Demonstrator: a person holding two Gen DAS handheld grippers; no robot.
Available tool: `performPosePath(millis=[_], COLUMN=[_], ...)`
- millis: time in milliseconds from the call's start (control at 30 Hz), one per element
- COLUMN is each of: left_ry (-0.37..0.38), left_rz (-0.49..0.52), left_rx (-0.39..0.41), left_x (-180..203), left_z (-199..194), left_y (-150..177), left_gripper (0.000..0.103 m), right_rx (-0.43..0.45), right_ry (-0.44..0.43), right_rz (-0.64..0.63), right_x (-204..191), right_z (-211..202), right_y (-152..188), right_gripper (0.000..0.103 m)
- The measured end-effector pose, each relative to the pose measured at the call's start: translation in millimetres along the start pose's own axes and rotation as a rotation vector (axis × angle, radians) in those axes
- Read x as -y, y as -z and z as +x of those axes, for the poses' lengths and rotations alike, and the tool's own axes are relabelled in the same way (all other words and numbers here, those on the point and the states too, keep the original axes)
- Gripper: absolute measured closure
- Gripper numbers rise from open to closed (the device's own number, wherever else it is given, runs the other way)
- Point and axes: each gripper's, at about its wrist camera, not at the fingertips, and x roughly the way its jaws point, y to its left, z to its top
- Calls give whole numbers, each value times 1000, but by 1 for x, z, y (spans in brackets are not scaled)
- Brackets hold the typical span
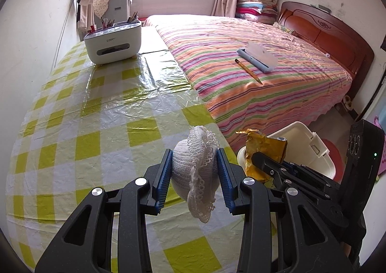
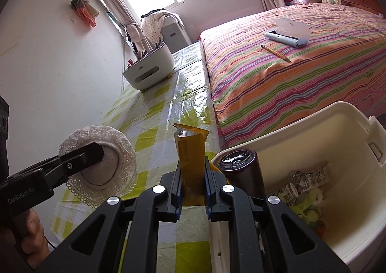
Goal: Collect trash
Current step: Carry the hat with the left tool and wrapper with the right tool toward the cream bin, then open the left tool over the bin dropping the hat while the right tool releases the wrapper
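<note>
Here, taking the white bin (image 2: 313,128) as the landmark: farthest left of it, on the yellow-checked tablecloth (image 1: 96,128), stands a white desk organiser (image 1: 113,40) full of pens. Nearer the bin, the left gripper (image 1: 195,167) is clamped on a white lace doily (image 1: 195,164), its blue pads (image 1: 164,174) pressing both sides and the frilled edge hanging below, above the cloth. Just left of the bin's rim, the right gripper (image 2: 192,183) is closed tight on a torn golden wrapper (image 2: 191,152), held upright. A dark cylindrical container (image 2: 241,169) stands at the bin's near-left edge. Inside the bin lie printed wrappers and yellowish scraps (image 2: 306,191). Beyond the bin, on the striped bedspread (image 2: 289,80), rest a pencil (image 2: 276,53) and a pale blue case (image 2: 287,31).
</note>
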Motion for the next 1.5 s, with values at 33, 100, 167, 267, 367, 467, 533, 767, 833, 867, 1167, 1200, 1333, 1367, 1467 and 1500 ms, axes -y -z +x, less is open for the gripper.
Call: performPosePath(millis=[33,100,167,267,367,467,533,767,833,867,1167,1200,1333,1367,1467,1500], left_ry=[3,11,18,25,33,45,53,102,113,119,140,138,137,130,113,101], left_rz=[5,14,23,39,52,59,61,71,77,82,125,124,145,150,179,185], left_rx=[-1,-3,-4,-5,-7,-10,-8,-3,-4,-8,0,16,86,103,105,102], left_x=[3,9,15,24,33,40,45,65,71,74,92,93,98,100,103,102], left_z=[1,2,3,5,6,7,7,10,12,13,17,16,6,4,0,-1], left_y=[0,1,2,4,5,5,5,4,5,6,12,12,14,14,16,17], left_gripper=[67,67,67,67,67,67,67,67,67,67,63,59,19,17,13,13], right_rx=[5,17,27,45,65,86,102,154,163,168,207,211,210,211,207,212], right_ry=[3,11,13,16,24,38,52,92,101,106,135,138,150,148,162,164], right_rz=[4,12,25,45,63,76,78,120,136,144,189,191,199,206,245,266], right_x=[3,7,12,20,27,35,39,59,66,69,84,84,86,88,94,97], right_z=[-2,-6,-10,-16,-23,-31,-36,-54,-58,-60,-73,-73,-73,-73,-72,-74], right_y=[0,-1,-2,-3,-4,-5,-5,-5,-4,-3,-3,-3,-2,-2,-1,1], right_gripper=[89,89,89,89,89,89,89,89,89,89,88,88,88,88,66,41])
